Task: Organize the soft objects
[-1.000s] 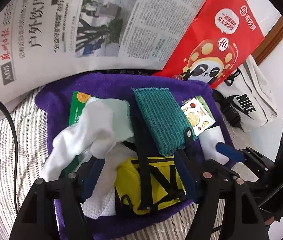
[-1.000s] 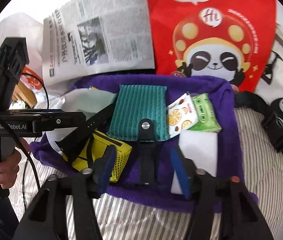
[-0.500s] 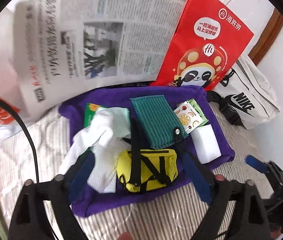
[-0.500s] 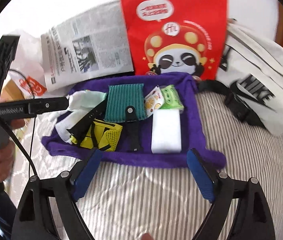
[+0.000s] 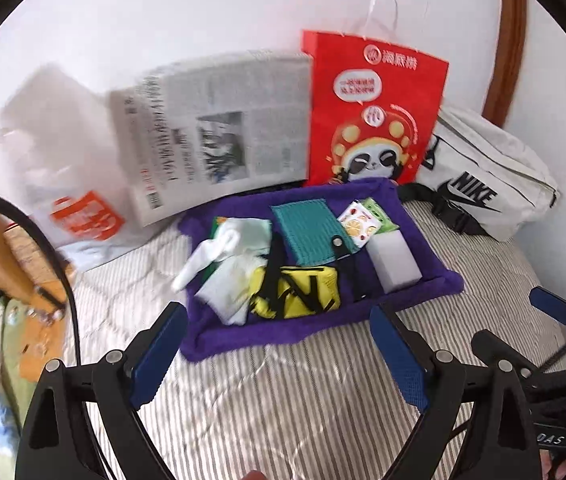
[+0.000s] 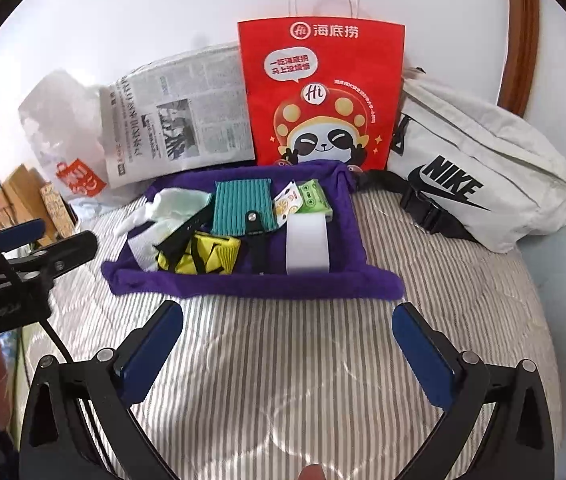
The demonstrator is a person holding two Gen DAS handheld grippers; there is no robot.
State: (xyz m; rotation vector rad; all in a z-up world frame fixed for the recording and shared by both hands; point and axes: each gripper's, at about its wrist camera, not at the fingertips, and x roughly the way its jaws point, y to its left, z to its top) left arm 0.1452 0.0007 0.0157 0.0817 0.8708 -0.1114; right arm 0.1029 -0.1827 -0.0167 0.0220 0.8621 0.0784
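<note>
A purple cloth tray [image 5: 323,324] [image 6: 251,286] lies on the striped bed. In it are a yellow pouch [image 5: 303,292] [image 6: 207,258], a teal knit pouch [image 5: 307,228] [image 6: 241,204], white cloths [image 5: 227,268] [image 6: 163,208], a white sponge block [image 5: 393,260] [image 6: 307,244] and small wipe packets [image 5: 365,220] [image 6: 303,200]. My left gripper [image 5: 279,354] is open and empty, well back from the tray. My right gripper [image 6: 287,354] is open and empty, also short of the tray.
A red panda paper bag [image 5: 375,120] [image 6: 323,92], a newspaper [image 5: 215,136] [image 6: 175,116] and a white plastic bag [image 5: 63,160] lean on the wall behind the tray. A white Nike bag [image 5: 487,176] [image 6: 475,168] lies at the right.
Both grippers have pulled back from the tray and opened wide. The tray's contents look unmoved.
</note>
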